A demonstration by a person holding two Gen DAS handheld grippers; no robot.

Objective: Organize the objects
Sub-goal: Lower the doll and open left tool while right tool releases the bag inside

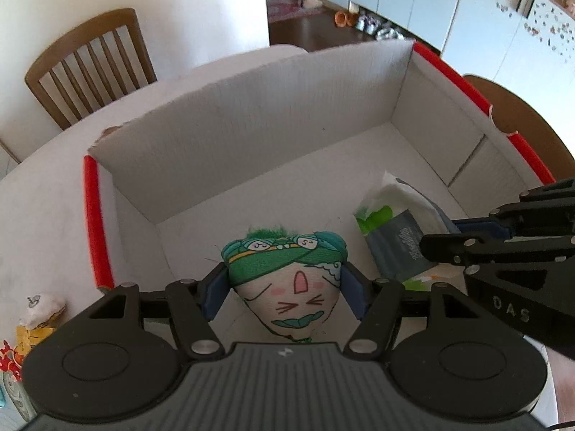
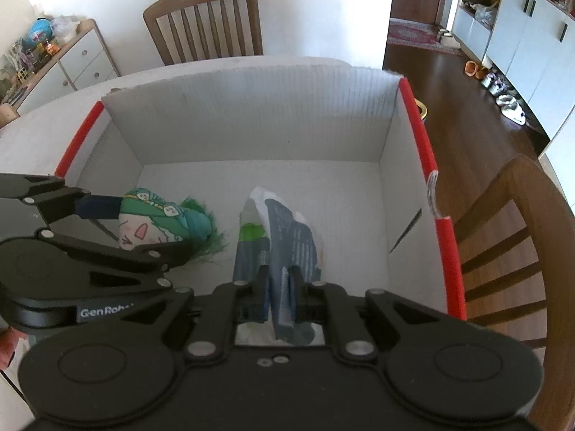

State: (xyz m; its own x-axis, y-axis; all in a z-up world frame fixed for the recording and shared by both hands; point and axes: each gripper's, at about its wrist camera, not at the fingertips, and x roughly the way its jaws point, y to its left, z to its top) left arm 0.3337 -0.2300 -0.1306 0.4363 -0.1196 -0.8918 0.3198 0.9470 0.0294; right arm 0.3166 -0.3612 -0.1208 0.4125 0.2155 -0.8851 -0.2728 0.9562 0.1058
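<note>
Left hand-held gripper (image 1: 285,289) clamps the stuffed toy (image 1: 287,280), right hand-held gripper (image 2: 281,300) pinches the tissue pack (image 2: 284,237): lower both to the floor of the box (image 2: 251,122), apart, then release.

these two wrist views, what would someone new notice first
A big white cardboard box with red-edged rims fills both views, standing on a white table. Over its floor, the left gripper clamps a stuffed toy with a drawn face and green headband. Beside it the right gripper is shut on a blue-grey tissue pack.
</note>
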